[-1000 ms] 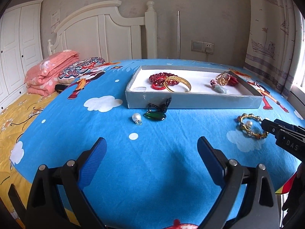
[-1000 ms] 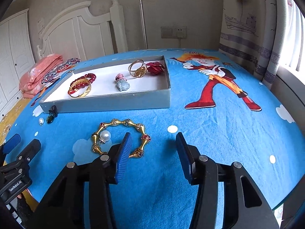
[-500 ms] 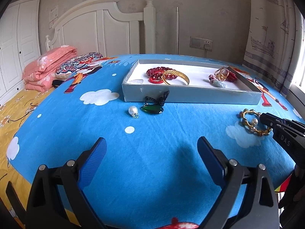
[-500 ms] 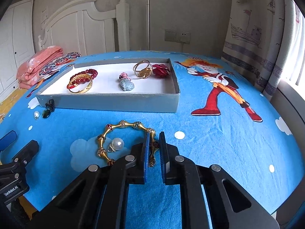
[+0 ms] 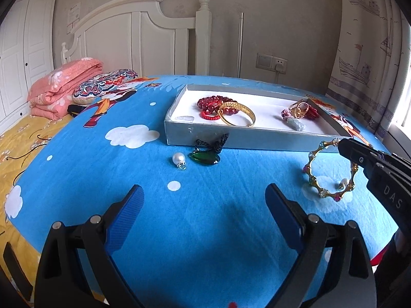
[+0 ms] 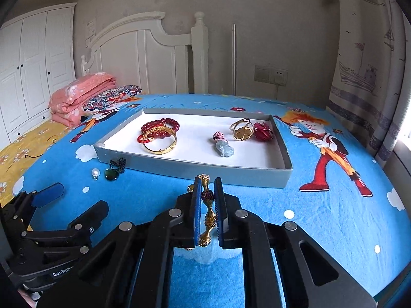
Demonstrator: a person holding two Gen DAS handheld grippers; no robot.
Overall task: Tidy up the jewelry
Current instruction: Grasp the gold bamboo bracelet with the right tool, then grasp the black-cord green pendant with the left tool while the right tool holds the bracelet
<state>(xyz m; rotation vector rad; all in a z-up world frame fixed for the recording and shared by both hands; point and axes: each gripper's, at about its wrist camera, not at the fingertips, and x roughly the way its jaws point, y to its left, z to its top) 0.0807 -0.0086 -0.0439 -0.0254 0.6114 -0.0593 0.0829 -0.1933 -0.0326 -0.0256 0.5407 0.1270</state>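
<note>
Right hand-held gripper (image 6: 208, 205) is clamped on the gold bangle (image 5: 331, 170), pads pinching one link of it, ring lifted off the bed (image 5: 205, 218) and hanging edge-up just short of the tray's (image 6: 195, 164) near wall. Left hand-held gripper (image 5: 203, 218) sits wide open and empty, low over the blue sheet.

Step in hand, I'd say: carry the bangle into the tray. To do it well, lift until the dangling lower part clears the grey wall, else it may catch and twist out of the thin pinch. Aim for the bare white middle, between the red beads (image 6: 159, 127) and the pale pendant (image 6: 224, 148). Lower before releasing. Pearl (image 5: 179, 159) and green pendant (image 5: 204, 157) lie outside the tray, just beside its wall.
</note>
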